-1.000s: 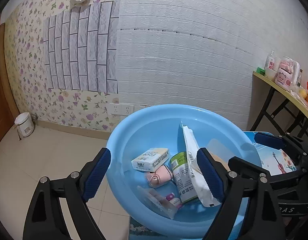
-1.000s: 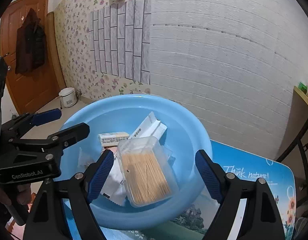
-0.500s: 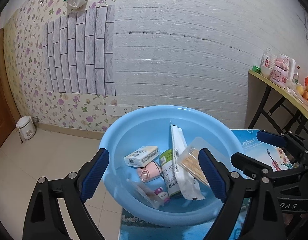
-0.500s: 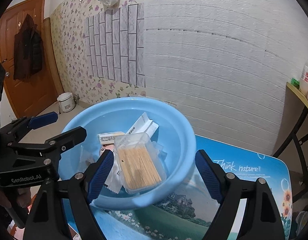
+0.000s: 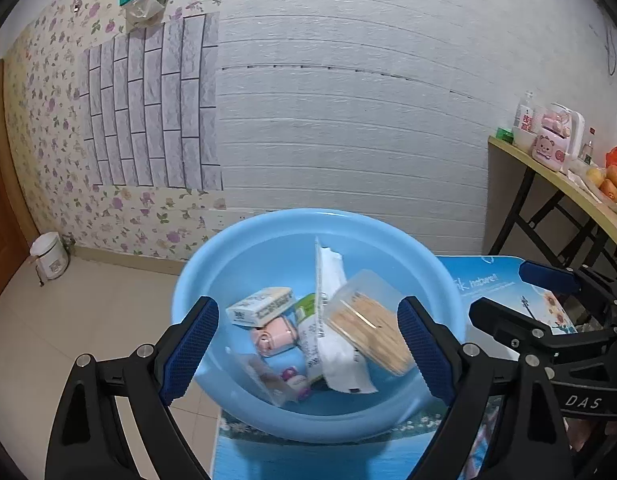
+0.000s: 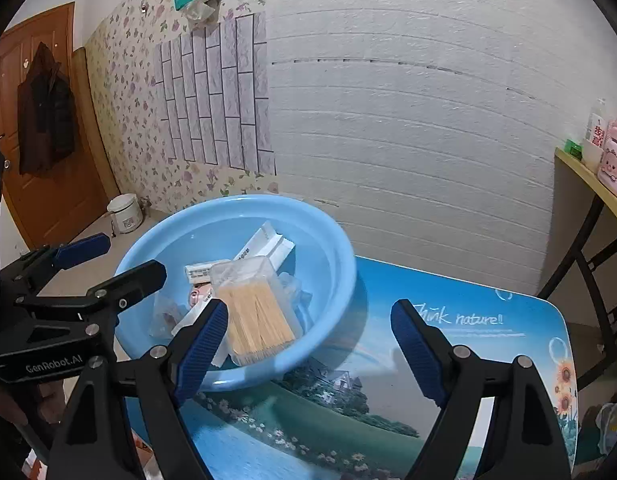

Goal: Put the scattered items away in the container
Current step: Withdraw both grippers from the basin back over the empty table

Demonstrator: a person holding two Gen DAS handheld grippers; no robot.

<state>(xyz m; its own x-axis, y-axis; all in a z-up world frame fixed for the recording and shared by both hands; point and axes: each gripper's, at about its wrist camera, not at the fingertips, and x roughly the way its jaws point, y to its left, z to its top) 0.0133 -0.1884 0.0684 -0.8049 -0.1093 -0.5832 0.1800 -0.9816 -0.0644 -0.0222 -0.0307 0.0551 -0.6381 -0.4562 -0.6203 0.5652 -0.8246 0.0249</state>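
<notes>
Your left tool [image 5: 308, 354] hides the basin's [image 5: 244, 236] near rim behind both fingers. The clear packet [image 5: 264, 380] at the basin's bottom is blurred; you can't tell its contents. Print on the small box [image 5: 262, 306] and white pouch [image 5: 332, 344] is too small to read. The table [image 6: 488, 368] runs off the right view's lower edge. The toothpick box [image 6: 254, 308] covers most items beneath it.

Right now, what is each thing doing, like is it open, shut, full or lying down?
Blue basin: upright on the table, holding the items.
Toothpick box: lid shut, full, leaning in the basin.
White packet: lying propped against the basin wall.
Small white box: closed, lying on the pile.
Left gripper: fingers open, empty.
Right gripper: fingers open, empty.
</notes>
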